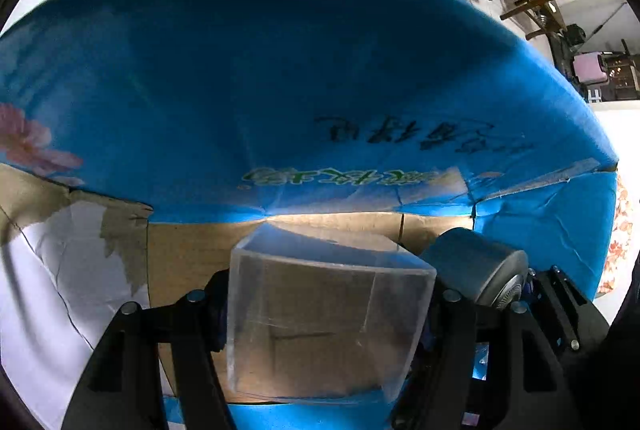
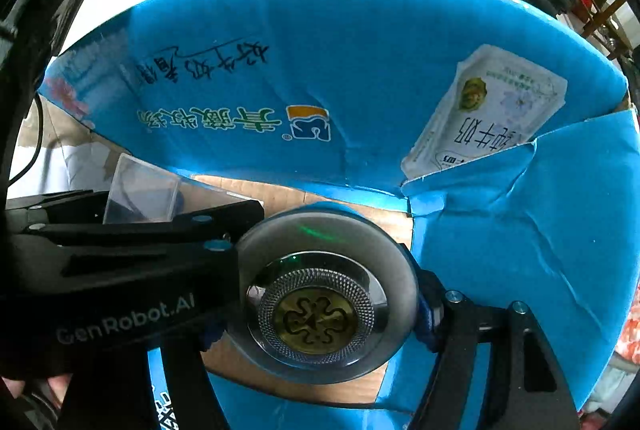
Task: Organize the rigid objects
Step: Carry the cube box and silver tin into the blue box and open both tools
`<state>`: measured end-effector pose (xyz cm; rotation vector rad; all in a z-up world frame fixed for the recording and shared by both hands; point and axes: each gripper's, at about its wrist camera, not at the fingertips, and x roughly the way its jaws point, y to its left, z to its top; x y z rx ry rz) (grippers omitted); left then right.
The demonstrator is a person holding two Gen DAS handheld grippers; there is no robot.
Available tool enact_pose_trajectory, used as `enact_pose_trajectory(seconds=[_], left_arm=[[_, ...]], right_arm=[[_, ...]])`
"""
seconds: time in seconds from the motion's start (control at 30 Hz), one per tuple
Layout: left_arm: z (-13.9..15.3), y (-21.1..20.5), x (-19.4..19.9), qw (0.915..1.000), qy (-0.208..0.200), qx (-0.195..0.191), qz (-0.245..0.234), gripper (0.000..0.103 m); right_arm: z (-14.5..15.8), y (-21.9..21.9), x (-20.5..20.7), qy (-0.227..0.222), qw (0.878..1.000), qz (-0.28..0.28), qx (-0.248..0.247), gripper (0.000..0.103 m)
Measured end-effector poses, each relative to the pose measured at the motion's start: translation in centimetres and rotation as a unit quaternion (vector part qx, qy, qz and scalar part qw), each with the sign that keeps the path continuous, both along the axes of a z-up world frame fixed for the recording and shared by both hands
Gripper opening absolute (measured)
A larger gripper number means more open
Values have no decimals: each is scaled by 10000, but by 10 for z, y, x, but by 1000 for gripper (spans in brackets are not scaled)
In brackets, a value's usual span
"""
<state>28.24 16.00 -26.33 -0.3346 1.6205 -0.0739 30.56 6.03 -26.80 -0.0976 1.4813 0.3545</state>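
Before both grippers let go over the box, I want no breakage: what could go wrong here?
1. The clear box, gripped by the left gripper, and the round can in the right gripper sit close together above the blue carton; they may knock on release.
2. The can is smooth and round, so it may roll once dropped.
3. The carton's bent flap could catch the right gripper.

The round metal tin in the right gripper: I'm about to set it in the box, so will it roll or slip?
The round metal tin looks smooth and shiny, so it may slip between the right gripper fingers. Being cylindrical, it would probably roll if laid sideways on the box floor; flat on its end seems steadier.
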Motion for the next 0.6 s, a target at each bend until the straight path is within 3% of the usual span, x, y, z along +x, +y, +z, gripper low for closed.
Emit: enact_pose_trajectory(seconds=[0.1, 0.2, 0.33, 0.4, 0.6], left_arm=[[1, 1, 4, 9999, 42, 52, 120, 67], [7, 2, 4, 9996, -24, 171, 214, 81], [17, 4, 1, 9995, -60, 251, 182, 101], [22, 4, -3, 9996, -95, 230, 161, 102], [42, 12, -23, 9973, -420, 607, 19, 102]], right_arm=[[1, 1, 9, 162, 9998, -95, 22, 75], [-5, -2, 27, 349, 9992, -209, 14, 75], [0, -6, 29, 367, 9988, -275, 188, 90], [6, -8, 28, 319, 9989, -302, 189, 96], [30, -17, 18, 50, 9996, -288, -60, 97]])
